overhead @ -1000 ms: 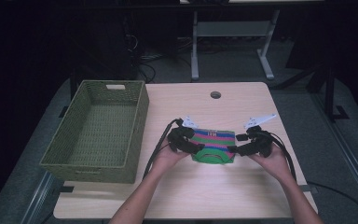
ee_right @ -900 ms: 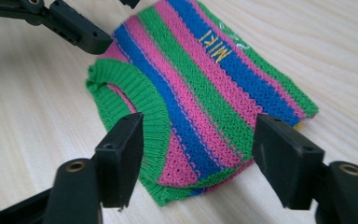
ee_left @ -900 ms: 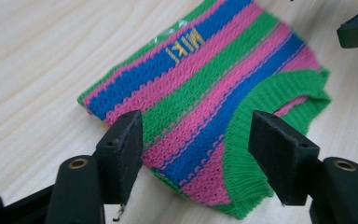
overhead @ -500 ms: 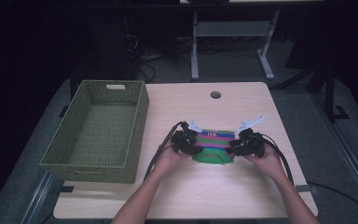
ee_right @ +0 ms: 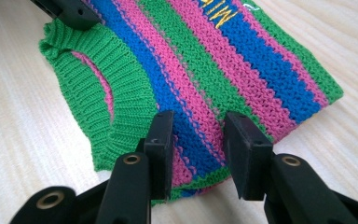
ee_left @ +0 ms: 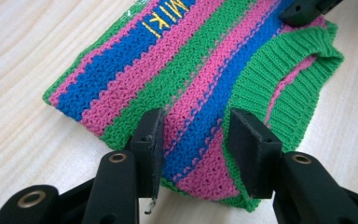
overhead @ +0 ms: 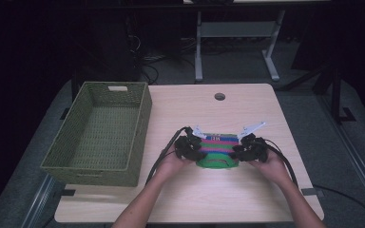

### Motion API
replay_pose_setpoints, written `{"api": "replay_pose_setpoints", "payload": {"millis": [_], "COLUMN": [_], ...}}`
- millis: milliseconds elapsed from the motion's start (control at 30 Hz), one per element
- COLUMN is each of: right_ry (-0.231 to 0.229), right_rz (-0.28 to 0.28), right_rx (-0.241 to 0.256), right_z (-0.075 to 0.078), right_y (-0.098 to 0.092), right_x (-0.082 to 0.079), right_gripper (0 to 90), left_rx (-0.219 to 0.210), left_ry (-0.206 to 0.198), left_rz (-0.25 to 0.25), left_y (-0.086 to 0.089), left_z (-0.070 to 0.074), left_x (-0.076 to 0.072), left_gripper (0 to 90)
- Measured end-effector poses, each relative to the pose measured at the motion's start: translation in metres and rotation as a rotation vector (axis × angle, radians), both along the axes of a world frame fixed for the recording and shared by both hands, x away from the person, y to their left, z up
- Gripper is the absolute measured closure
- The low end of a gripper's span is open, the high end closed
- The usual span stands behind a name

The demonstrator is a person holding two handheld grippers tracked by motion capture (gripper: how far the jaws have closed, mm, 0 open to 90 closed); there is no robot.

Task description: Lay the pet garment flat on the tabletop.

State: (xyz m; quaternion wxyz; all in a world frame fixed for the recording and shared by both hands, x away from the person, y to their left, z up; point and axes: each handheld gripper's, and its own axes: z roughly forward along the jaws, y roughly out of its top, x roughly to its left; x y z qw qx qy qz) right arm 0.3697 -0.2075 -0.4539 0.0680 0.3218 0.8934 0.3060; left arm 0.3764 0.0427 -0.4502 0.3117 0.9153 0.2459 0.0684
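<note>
knit garment [overhead: 217,151] | green, pink, blue stripes, yellow lettering | folded flat | table's near-centre, ribbed opening toward person

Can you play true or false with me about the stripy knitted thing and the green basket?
1. The stripy knitted garment lies on the table. True.
2. The green basket has the garment inside it. False: the basket holds nothing, and the garment lies on the table to its right.
3. The left hand-held gripper has its jaws open over the garment. True.
4. The garment is plain red. False: it has green, pink and blue stripes, with yellow letters.
5. The right hand-held gripper is far from the garment. False: it sits at the garment's edge, jaws open over the knit.
</note>
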Motion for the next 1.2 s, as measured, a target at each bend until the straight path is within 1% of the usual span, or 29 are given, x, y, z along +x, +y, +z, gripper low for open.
{"api": "replay_pose_setpoints", "payload": {"millis": [67,133,233,267,300,333,400,433,467,500,600,633,667,733,800,833,933,1000,1067,1100,1133,1167,1200], "right_ry": [0.002,-0.007,-0.008,-0.002,-0.002,0.017,0.017,0.026,0.025,0.025,0.025,0.033,0.03,0.039,0.041,0.034,0.021,0.037,0.024,0.016,0.016,0.016,0.017], "right_rz": [0.007,0.013,0.018,0.019,0.019,0.019,0.025,0.026,0.033,0.033,0.041,0.038,0.044,0.047,0.056,0.062,0.073,0.073,0.078,0.08,0.077,0.081,0.079], "right_rx": [-0.007,-0.016,-0.009,0.005,0.005,0.012,0.014,0.01,0.002,0.002,0.008,0.016,0.02,0.022,0.022,0.022,0.029,0.033,0.036,0.039,0.044,0.048,0.053], "right_z": [0.001,0.001,0.001,0.0,0.0,0.001,0.001,0.002,0.002,0.002,0.002,0.002,0.001,0.002,0.002,0.002,0.0,0.001,0.0,0.0,-0.001,-0.001,-0.001], "right_y": [0.001,0.003,0.004,0.004,0.004,0.003,0.004,0.004,0.005,0.005,0.005,0.005,0.004,0.004,0.004,0.004,0.003,0.003,0.003,0.003,0.003,0.002,0.003], "right_x": [-0.002,-0.006,-0.009,-0.012,-0.012,-0.016,-0.017,-0.019,-0.022,-0.022,-0.027,-0.03,-0.032,-0.037,-0.042,-0.045,-0.054,-0.057,-0.062,-0.065,-0.067,-0.069,-0.07], "right_gripper": [62.7,63.1,63.3,63.3,63.3,63.9,64.1,64.2,64.3,64.3,63.2,62.6,62.4,61.3,60.3,59.7,58.1,56.2,55.8,55.8,55.8,55.7,55.6], "left_rx": [0.005,-0.004,-0.01,-0.005,-0.001,0.001,-0.003,-0.002,-0.001,0.0,0.002,0.002,-0.005,-0.015,0.0,0.004,-0.008,-0.011,-0.025,-0.025,-0.031,-0.032,-0.044], "left_ry": [0.0,-0.005,-0.003,-0.001,-0.003,-0.004,0.005,0.008,0.008,0.012,0.012,0.008,0.019,0.025,0.024,0.025,0.025,0.02,0.022,0.012,0.016,0.012,0.023], "left_rz": [-0.012,-0.02,-0.022,-0.027,-0.033,-0.038,-0.044,-0.051,-0.055,-0.059,-0.08,-0.089,-0.089,-0.094,-0.116,-0.124,-0.13,-0.14,-0.142,-0.147,-0.146,-0.152,-0.147], "left_y": [0.001,0.005,0.007,0.008,0.008,0.009,0.009,0.01,0.01,0.01,0.012,0.012,0.013,0.013,0.014,0.014,0.015,0.016,0.017,0.018,0.02,0.021,0.021], "left_z": [0.0,-0.001,-0.001,0.0,0.0,0.0,0.0,0.0,0.001,0.001,0.001,0.001,0.001,0.001,0.001,0.002,0.001,0.0,-0.001,-0.001,-0.002,-0.002,-0.002], "left_x": [-0.003,-0.009,-0.012,-0.014,-0.016,-0.018,-0.021,-0.023,-0.025,-0.027,-0.032,-0.033,-0.035,-0.039,-0.044,-0.046,-0.053,-0.057,-0.063,-0.064,-0.066,-0.066,-0.068], "left_gripper": [55.6,55.4,55.3,55.0,55.0,54.5,53.9,53.4,52.9,52.9,50.4,50.2,50.0,49.6,49.0,48.7,48.2,47.1,45.5,45.5,45.4,45.4,45.5]}}
